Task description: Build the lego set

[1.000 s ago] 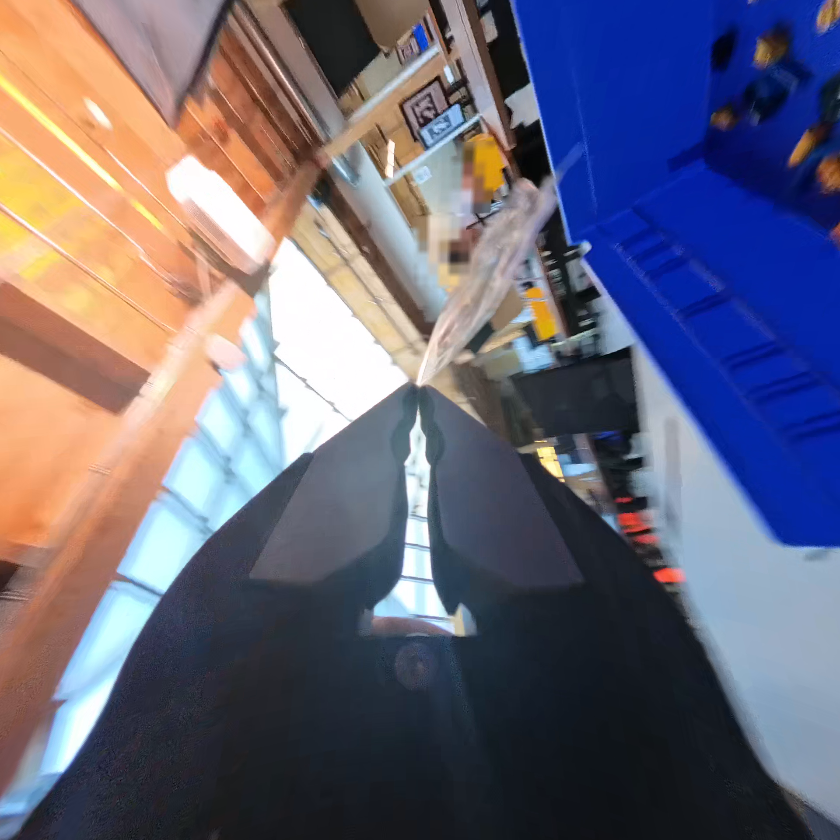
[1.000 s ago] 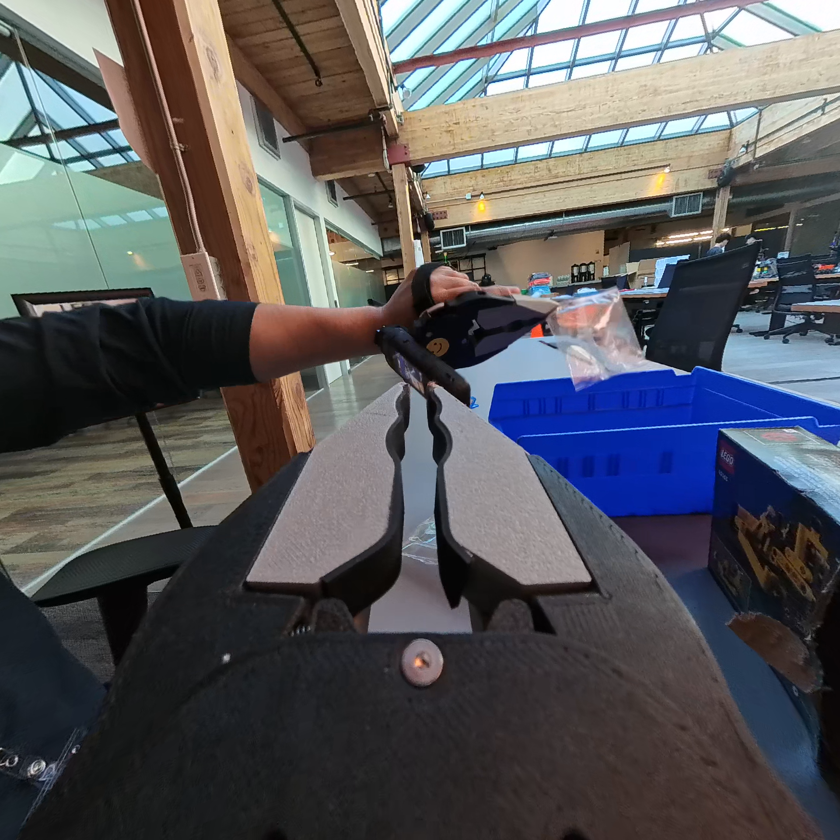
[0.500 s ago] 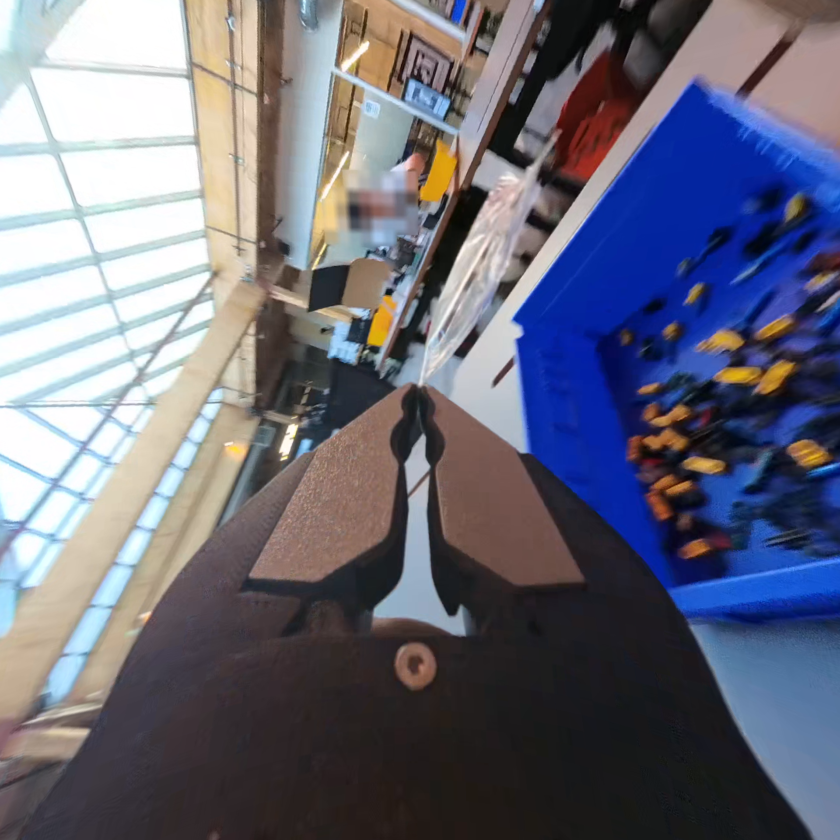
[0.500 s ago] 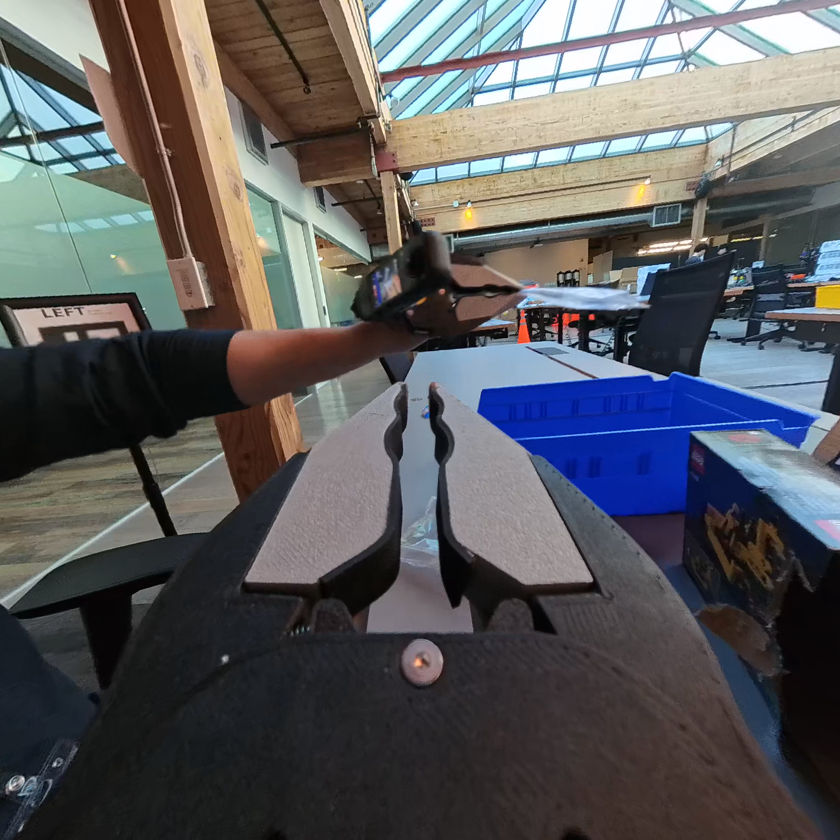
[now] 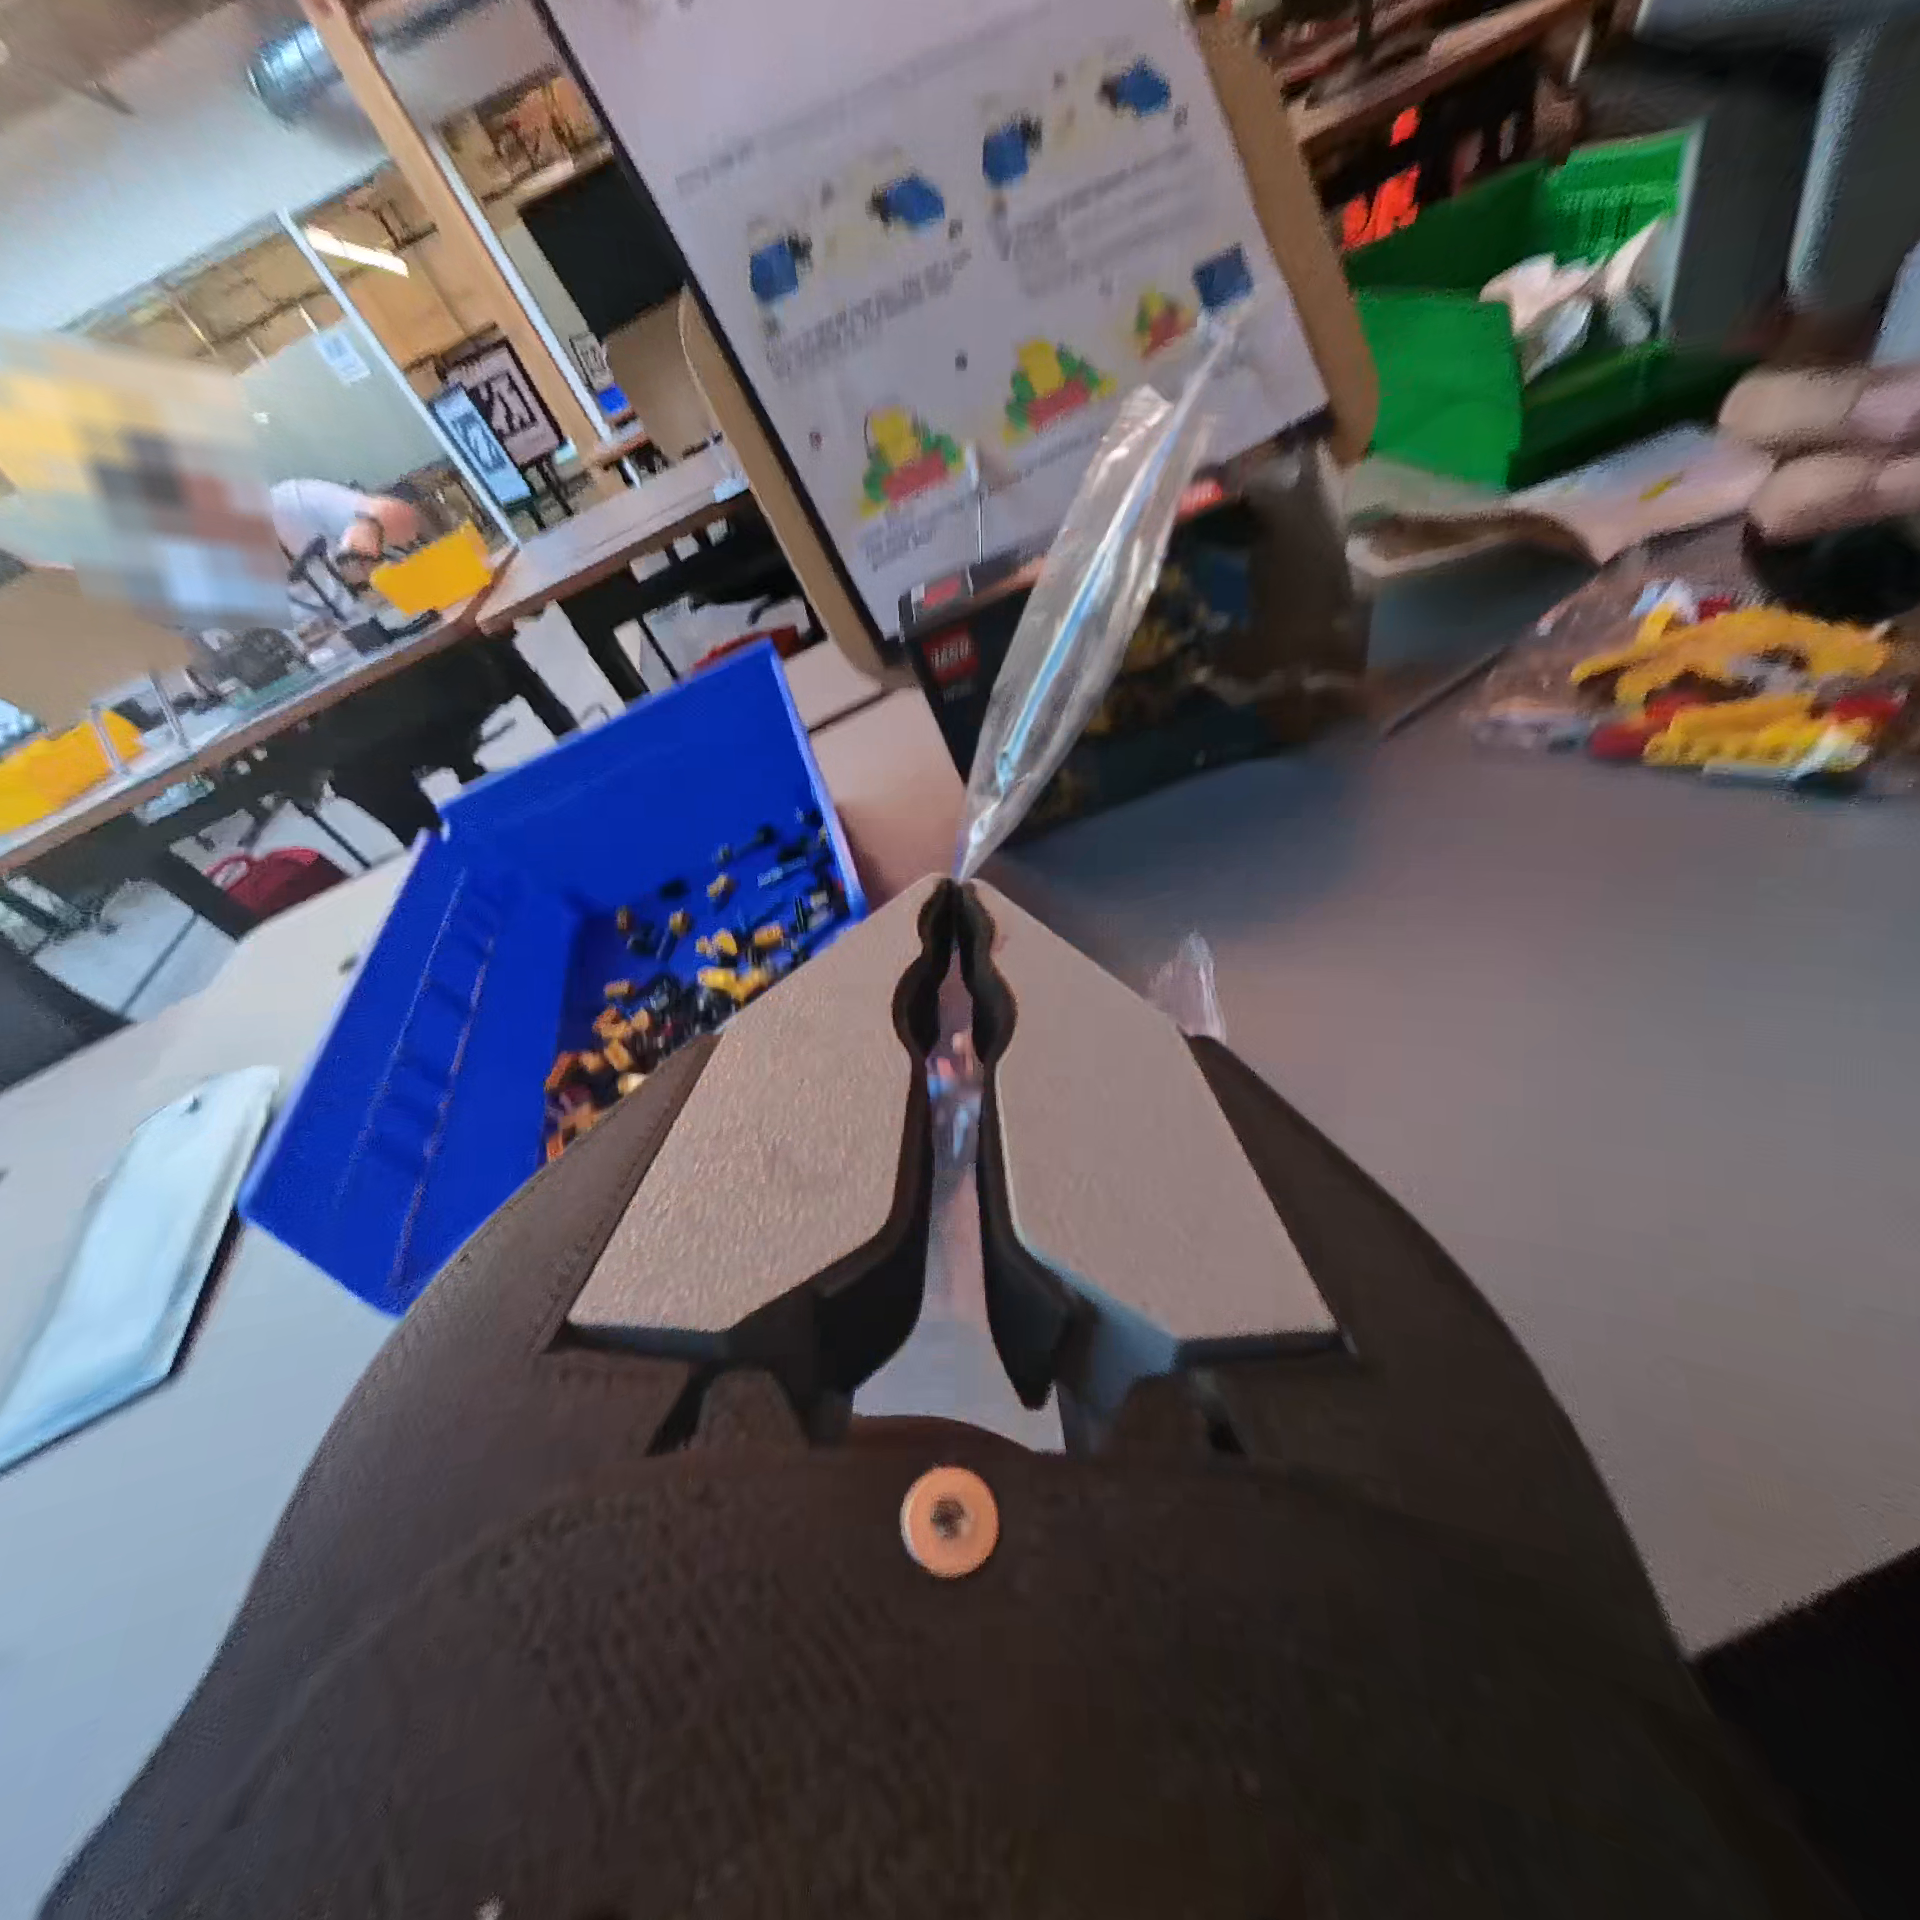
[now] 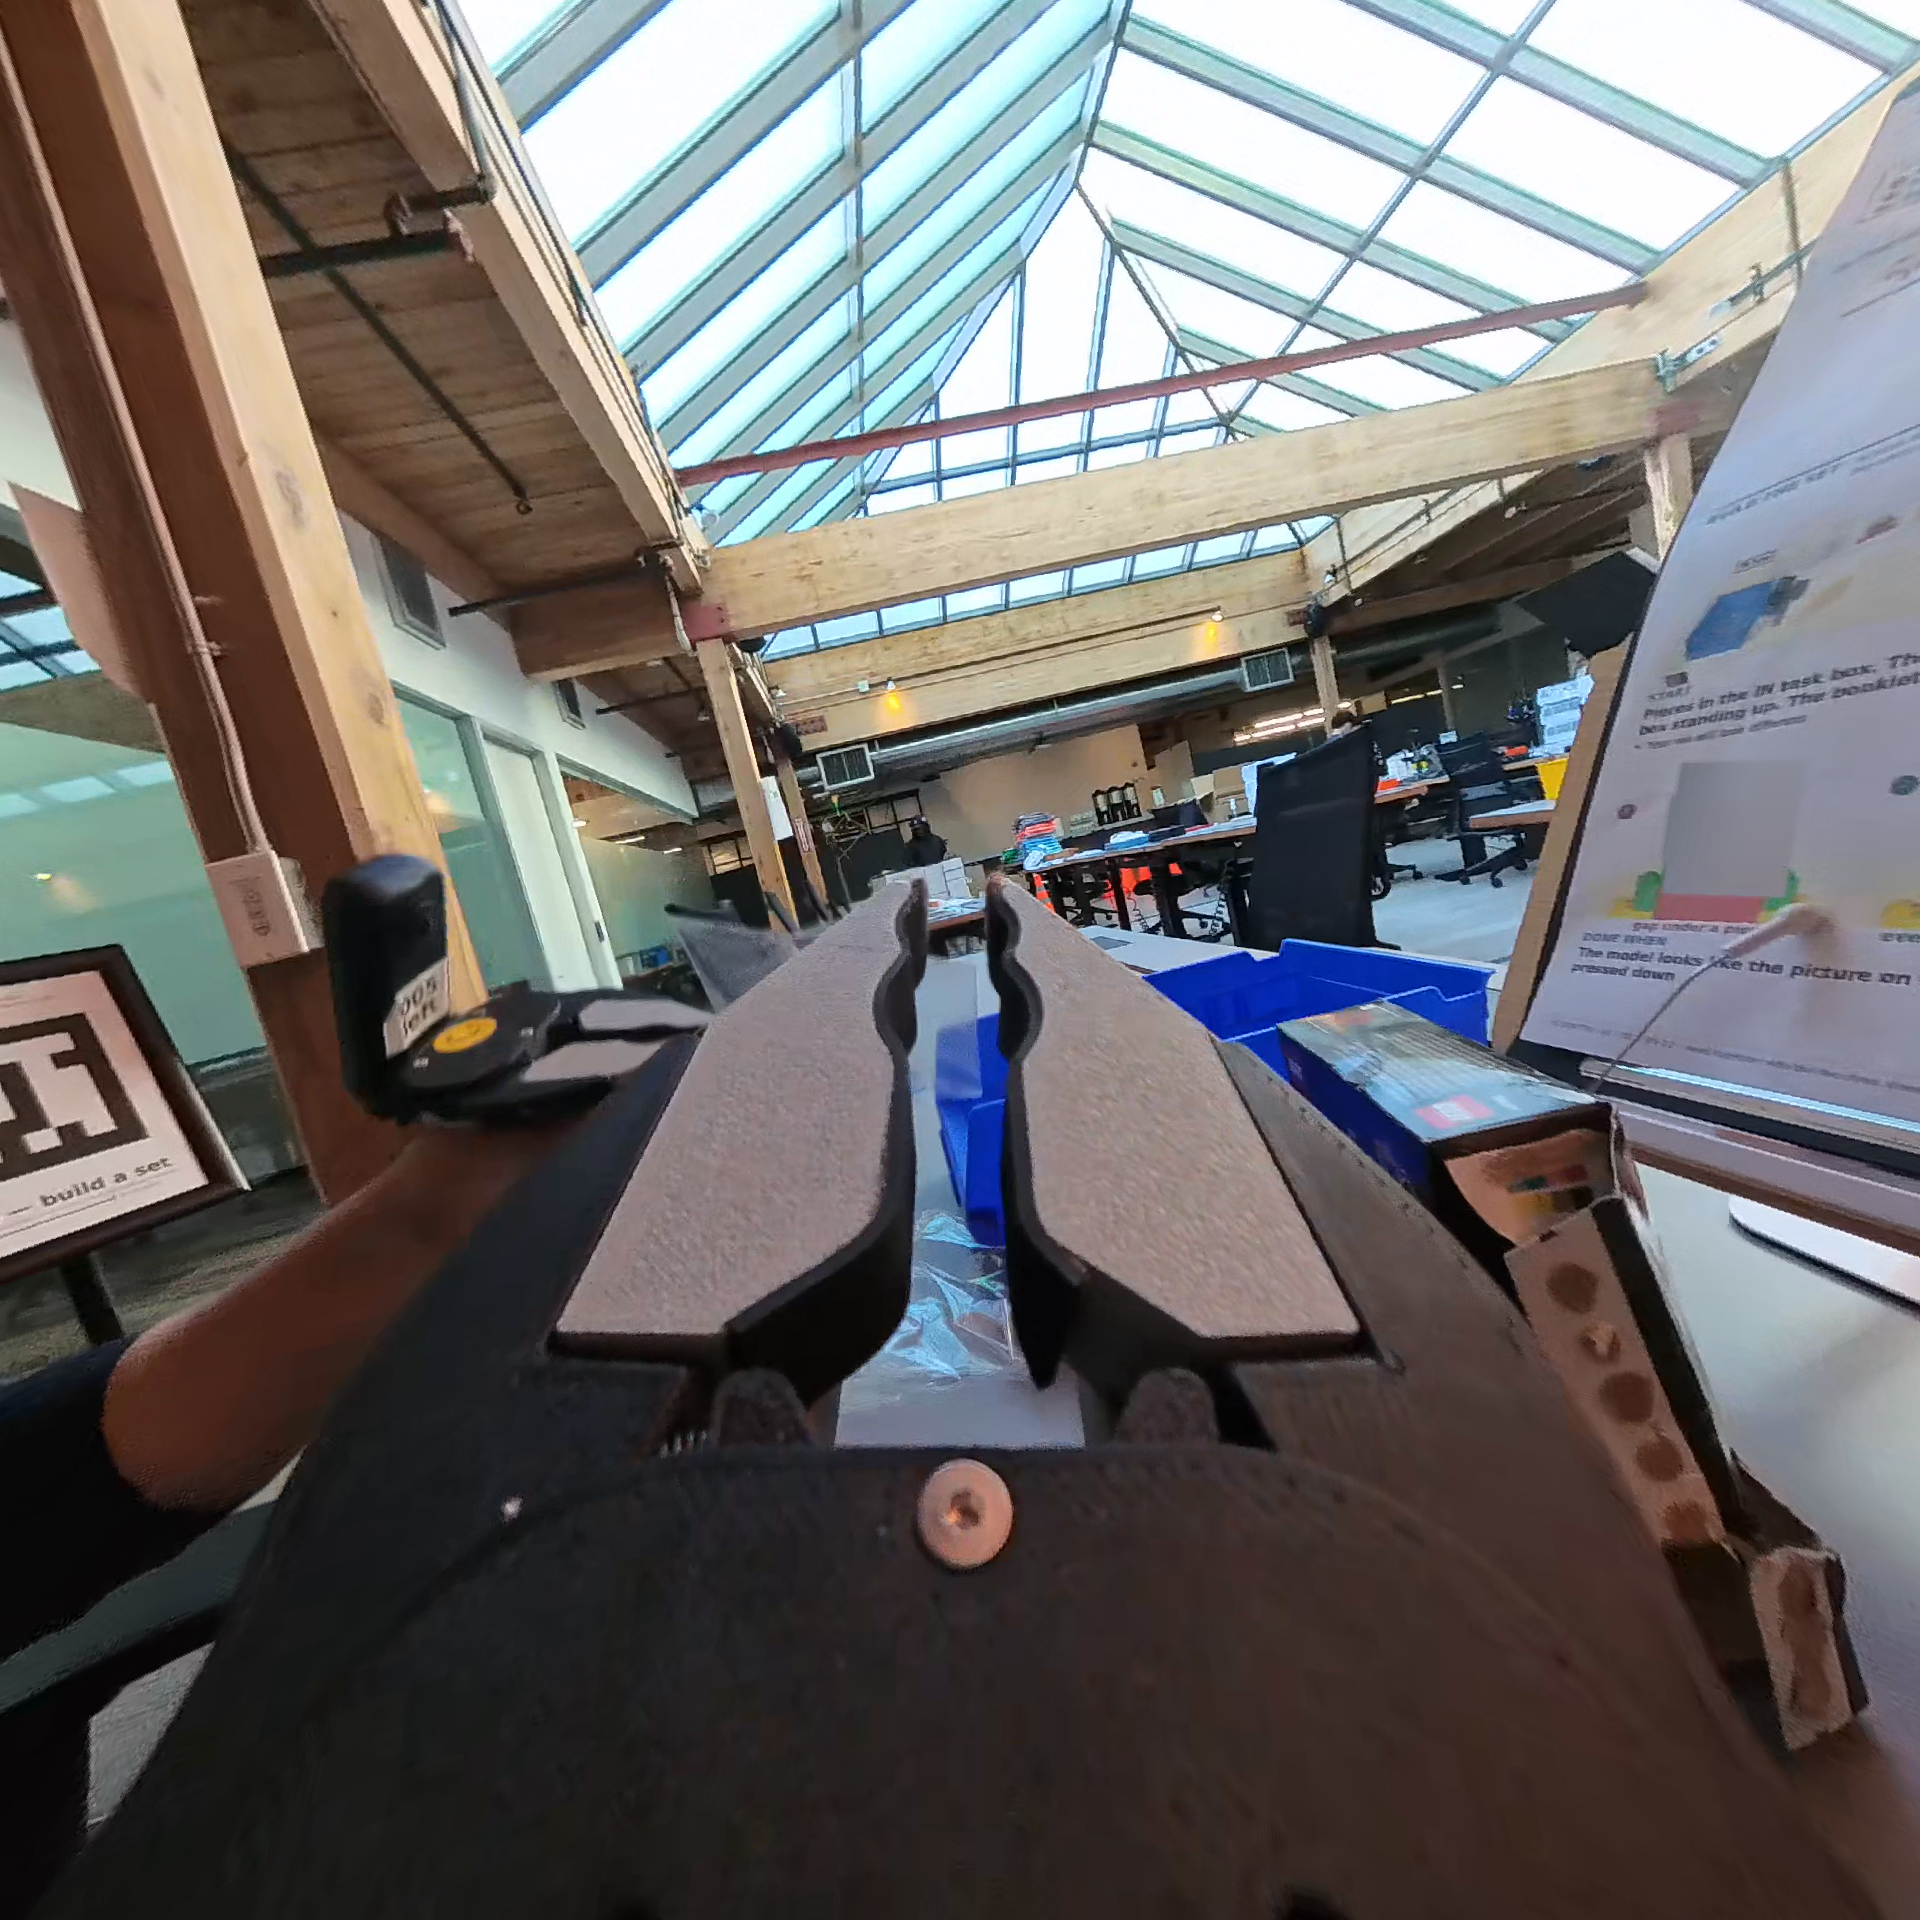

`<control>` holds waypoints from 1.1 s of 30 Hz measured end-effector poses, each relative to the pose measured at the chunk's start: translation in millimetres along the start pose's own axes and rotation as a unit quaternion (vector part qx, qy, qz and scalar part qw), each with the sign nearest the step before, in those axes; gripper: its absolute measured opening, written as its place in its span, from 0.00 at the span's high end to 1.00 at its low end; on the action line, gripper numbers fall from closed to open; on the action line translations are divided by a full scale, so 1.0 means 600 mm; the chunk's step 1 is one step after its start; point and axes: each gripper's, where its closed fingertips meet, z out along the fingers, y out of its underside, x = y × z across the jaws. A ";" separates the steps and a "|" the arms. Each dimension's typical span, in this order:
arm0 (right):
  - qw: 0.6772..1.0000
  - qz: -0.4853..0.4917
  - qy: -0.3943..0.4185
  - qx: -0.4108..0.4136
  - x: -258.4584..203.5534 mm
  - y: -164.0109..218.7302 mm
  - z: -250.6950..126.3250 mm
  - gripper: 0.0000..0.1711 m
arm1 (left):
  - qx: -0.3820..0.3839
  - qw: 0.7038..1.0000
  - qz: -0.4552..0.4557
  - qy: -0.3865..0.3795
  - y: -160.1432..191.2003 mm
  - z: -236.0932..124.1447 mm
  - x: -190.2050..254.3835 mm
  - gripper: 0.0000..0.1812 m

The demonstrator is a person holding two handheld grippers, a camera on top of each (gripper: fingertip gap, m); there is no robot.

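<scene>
Open-plan office, skylight roof (image 6: 1039, 260), timber beams (image 6: 1143, 509), desks (image 6: 1143, 847), office chairs (image 6: 1314, 842)

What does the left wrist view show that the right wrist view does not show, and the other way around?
Only the left wrist view shows the left gripper shut on an empty clear plastic bag, loose pieces inside the blue bin, a bag of yellow and red pieces and a green bin.

Only the right wrist view shows the right gripper open and holding nothing, the skylight roof and a framed sign.

Both show the blue bin, the dark set box and the standing instruction board.
</scene>
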 end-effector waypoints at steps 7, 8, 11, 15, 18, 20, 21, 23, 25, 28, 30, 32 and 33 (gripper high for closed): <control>0.999 -0.022 -0.011 -0.047 -0.013 0.036 0.019 0.92 | 0.039 0.991 0.111 -0.058 0.043 -0.040 -0.025 1.00; 0.998 -0.029 -0.013 -0.059 -0.016 0.046 0.023 0.92 | 0.021 0.987 0.151 -0.048 0.060 -0.038 -0.014 1.00; 0.995 -0.027 -0.026 -0.092 -0.027 0.077 0.036 0.90 | -0.073 0.954 0.289 -0.036 0.145 -0.019 0.005 1.00; 0.991 -0.025 -0.044 -0.122 -0.039 0.106 0.046 0.89 | -0.171 0.904 0.391 -0.022 0.227 -0.006 0.009 1.00; 0.984 -0.029 -0.070 -0.160 -0.056 0.134 0.051 0.87 | -0.198 0.902 0.384 -0.001 0.247 -0.002 0.016 0.97; 0.977 -0.034 -0.085 -0.193 -0.069 0.162 0.056 0.85 | -0.191 0.912 0.362 0.007 0.243 -0.001 0.018 0.94; 0.973 -0.038 -0.091 -0.211 -0.075 0.176 0.058 0.83 | -0.186 0.917 0.352 0.009 0.240 -0.002 0.019 0.92; 0.965 -0.048 -0.098 -0.240 -0.083 0.201 0.061 0.82 | -0.185 0.923 0.337 0.014 0.234 -0.009 0.019 0.89; 0.959 -0.058 -0.097 -0.260 -0.085 0.217 0.061 0.81 | -0.190 0.927 0.322 0.024 0.228 -0.020 0.016 0.84; 0.954 -0.072 -0.084 -0.278 -0.077 0.228 0.060 0.78 | -0.176 0.949 0.259 0.045 0.200 -0.037 0.017 0.79; 0.953 -0.084 -0.072 -0.281 -0.069 0.230 0.059 0.78 | -0.155 0.961 0.220 0.058 0.173 -0.048 0.022 0.77; 0.952 -0.094 -0.057 -0.284 -0.059 0.233 0.058 0.78 | -0.143 0.967 0.195 0.078 0.156 -0.061 0.031 0.76; 0.952 -0.099 -0.048 -0.286 -0.053 0.234 0.057 0.78 | -0.137 0.970 0.184 0.083 0.147 -0.067 0.033 0.76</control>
